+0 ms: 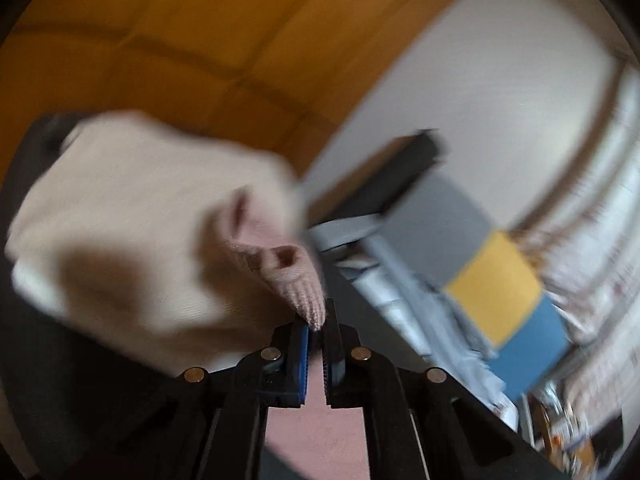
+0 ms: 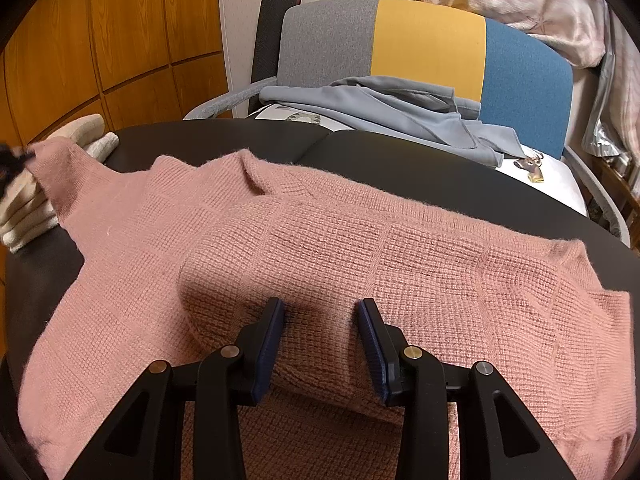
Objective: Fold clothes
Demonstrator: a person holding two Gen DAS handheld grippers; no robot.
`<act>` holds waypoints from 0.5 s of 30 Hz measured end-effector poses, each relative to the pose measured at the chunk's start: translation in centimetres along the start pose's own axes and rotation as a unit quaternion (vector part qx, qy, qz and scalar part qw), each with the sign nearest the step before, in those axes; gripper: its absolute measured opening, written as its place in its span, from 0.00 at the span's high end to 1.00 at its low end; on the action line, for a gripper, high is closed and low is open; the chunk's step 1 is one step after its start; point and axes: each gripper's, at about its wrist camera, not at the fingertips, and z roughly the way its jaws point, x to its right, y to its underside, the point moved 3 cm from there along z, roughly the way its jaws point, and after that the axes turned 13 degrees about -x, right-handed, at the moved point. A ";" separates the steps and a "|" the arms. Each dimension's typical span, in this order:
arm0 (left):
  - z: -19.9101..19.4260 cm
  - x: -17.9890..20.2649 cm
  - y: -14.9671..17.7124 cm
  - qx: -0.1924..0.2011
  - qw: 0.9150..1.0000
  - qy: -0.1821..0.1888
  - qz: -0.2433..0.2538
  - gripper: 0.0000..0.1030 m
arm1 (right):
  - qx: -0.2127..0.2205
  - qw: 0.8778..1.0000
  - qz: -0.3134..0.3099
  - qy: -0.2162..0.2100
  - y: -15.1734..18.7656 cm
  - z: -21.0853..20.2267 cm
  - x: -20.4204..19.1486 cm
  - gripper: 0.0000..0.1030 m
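Note:
A pink knit sweater (image 2: pixel 320 248) lies spread across the black round table (image 2: pixel 400 164). My right gripper (image 2: pixel 322 320) points down at its near part. A thick raised fold of the knit sits bunched between its blue pads, which press on it from both sides. My left gripper (image 1: pixel 318 322) is shut on a narrow pink ribbed edge of the sweater (image 1: pixel 310 300) and holds it lifted; the left wrist view is blurred. In the right wrist view that gripper is a dark blur at the far left edge, by the raised sleeve end (image 2: pixel 48 156).
Folded cream garments (image 2: pixel 28 208) sit on the table's left side, also large in the left wrist view (image 1: pixel 140 220). Behind the table stands a grey, yellow and blue chair (image 2: pixel 428 44) with a grey-blue garment (image 2: pixel 380 104) on it. Wooden panels (image 2: pixel 100 32) lie to the left.

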 end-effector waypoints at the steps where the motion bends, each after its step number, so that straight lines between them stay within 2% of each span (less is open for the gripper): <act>1: -0.4 2.3 0.0 -0.002 0.999 0.023 0.025 0.96 | -0.001 1.000 0.002 -0.004 0.0 0.0 0.1 0.60; 3: -0.7 7.2 0.5 -0.013 0.995 0.067 0.073 0.96 | -0.004 1.000 0.014 -0.028 -0.2 -0.1 0.7 0.58; 4: -0.7 9.4 1.2 -0.019 0.992 0.082 0.095 0.96 | -0.006 0.999 0.020 -0.039 -0.2 -0.2 1.0 0.55; 8: 0.0 17.8 4.9 -0.050 0.975 0.126 0.174 0.96 | -0.001 0.993 0.076 -0.085 0.1 -1.8 2.7 0.52; 11: 1.4 22.9 9.2 -0.102 0.961 0.154 0.204 0.96 | 0.013 0.985 0.125 -0.115 1.4 -3.9 4.8 0.52; 15: 4.1 29.2 16.8 -0.171 0.935 0.177 0.256 0.96 | 0.032 0.972 0.190 -0.133 3.9 -6.4 8.4 0.49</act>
